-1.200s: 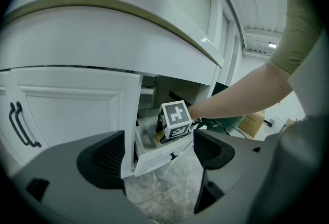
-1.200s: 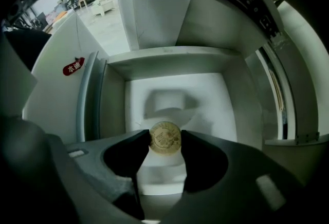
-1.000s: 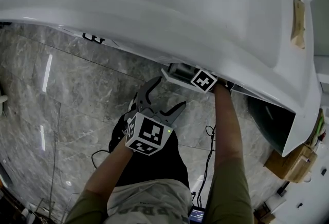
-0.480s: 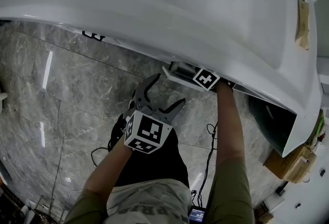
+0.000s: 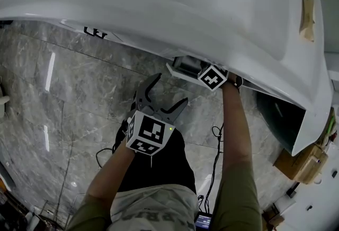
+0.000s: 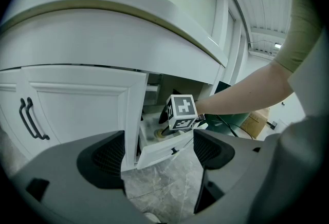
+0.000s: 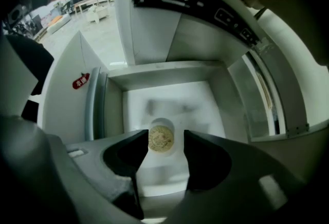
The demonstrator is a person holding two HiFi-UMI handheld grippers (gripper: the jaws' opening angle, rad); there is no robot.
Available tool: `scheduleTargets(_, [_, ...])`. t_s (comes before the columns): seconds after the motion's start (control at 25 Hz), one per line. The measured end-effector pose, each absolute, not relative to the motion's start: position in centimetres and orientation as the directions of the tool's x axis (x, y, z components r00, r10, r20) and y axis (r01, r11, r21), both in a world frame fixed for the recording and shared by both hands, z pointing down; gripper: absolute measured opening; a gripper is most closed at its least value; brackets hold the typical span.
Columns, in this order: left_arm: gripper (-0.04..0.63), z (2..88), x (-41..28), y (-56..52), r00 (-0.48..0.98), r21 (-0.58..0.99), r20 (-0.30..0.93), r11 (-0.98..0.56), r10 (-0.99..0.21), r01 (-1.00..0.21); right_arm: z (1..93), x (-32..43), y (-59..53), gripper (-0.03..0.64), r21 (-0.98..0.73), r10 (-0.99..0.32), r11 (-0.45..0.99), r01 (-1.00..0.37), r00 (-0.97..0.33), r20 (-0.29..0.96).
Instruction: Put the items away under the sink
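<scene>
A small round jar [image 7: 161,139] with a gold-coloured lid is standing upright on the white floor of an open drawer [image 7: 191,98] under the sink [image 5: 159,2], seen from straight above, so its sides are hardly showing. The right tool [image 7: 166,134] is pointing steeply down into that drawer with its jaws apart, straddling the jar; the jar's left edge is lying right against one jaw tip while a gap is showing on the other side, so the pads are probably not pressing on it. Judging by its size, the jar is likely light and stiff, with a smooth lid that would slide under a pinch, so the wall just below the lid is looking like the safer place to take hold. It could tip if nudged sideways on the slick drawer floor. Further out, the left tool [image 6: 160,151] is hovering over the grey marble floor [image 5: 79,81] in front of the cabinet, its jaws wide apart with nothing between them, aiming toward the drawer beside a closed white door [image 6: 77,105] with dark handles [image 6: 30,117].
</scene>
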State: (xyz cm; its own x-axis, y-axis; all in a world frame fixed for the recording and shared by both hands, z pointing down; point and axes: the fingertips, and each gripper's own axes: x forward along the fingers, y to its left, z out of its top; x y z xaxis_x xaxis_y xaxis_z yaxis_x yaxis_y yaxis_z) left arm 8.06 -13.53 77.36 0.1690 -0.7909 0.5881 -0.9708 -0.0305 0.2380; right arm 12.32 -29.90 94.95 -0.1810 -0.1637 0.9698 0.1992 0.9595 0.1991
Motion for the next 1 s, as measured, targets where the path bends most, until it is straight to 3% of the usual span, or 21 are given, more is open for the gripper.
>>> scheduleTargets(0.44, [0.399, 73.0, 9.3, -12.8, 0.168, 0.238, 0.602, -0.025, -0.781, -0.971, 89.1, 11.7, -28.3, 0.207, 0.254, -0.206, 0.963, 0.093, -0.356, 0.911])
scheduleTargets(1.0, [0.397, 63.0, 10.7, -12.9, 0.097, 0.198, 0.591, 0.028, -0.801, -0.980, 76.6, 16.3, -24.2, 0.207, 0.189, -0.291, 0.952, -0.239, -0.523, 0.801])
